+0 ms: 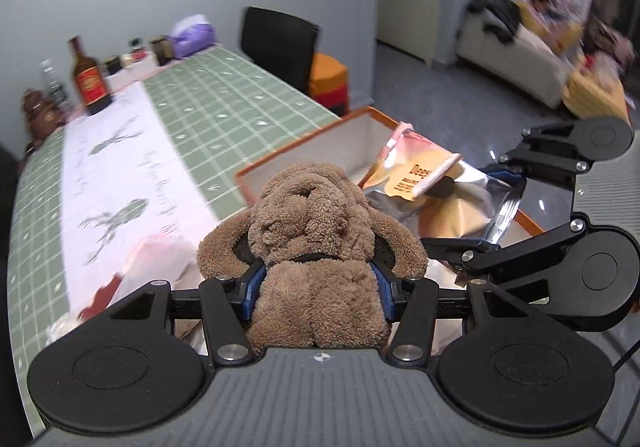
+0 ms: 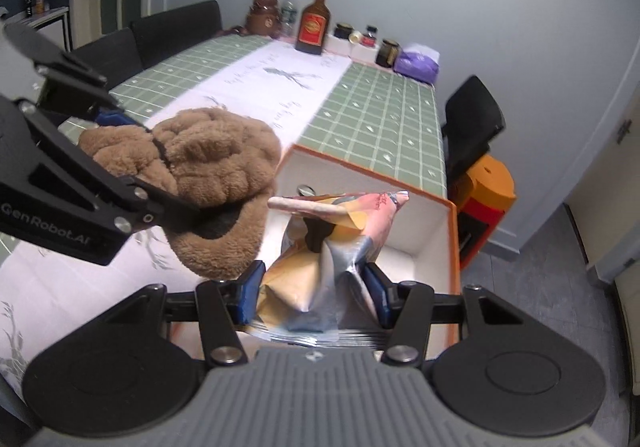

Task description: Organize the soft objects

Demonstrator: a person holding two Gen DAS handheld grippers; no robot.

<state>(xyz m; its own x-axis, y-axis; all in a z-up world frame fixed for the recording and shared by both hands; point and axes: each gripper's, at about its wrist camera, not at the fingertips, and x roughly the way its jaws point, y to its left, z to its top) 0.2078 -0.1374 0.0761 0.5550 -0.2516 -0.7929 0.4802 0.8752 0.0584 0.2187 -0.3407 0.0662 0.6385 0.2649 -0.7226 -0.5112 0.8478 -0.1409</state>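
With the left gripper [image 1: 318, 287] pinching the plush toy [image 1: 316, 231] and the right gripper [image 2: 312, 293] pinching the snack bag [image 2: 320, 247] (slick foil), either could slip short of the box [image 2: 424, 231].

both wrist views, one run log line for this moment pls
left gripper: shut on plush toy | right gripper: shut on snack bag | both above open box

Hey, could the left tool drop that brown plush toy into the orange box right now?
Probably yes. The left tool holds the plush toy beside the open box, but the snack bag in the right tool hangs over it, so room is tight.
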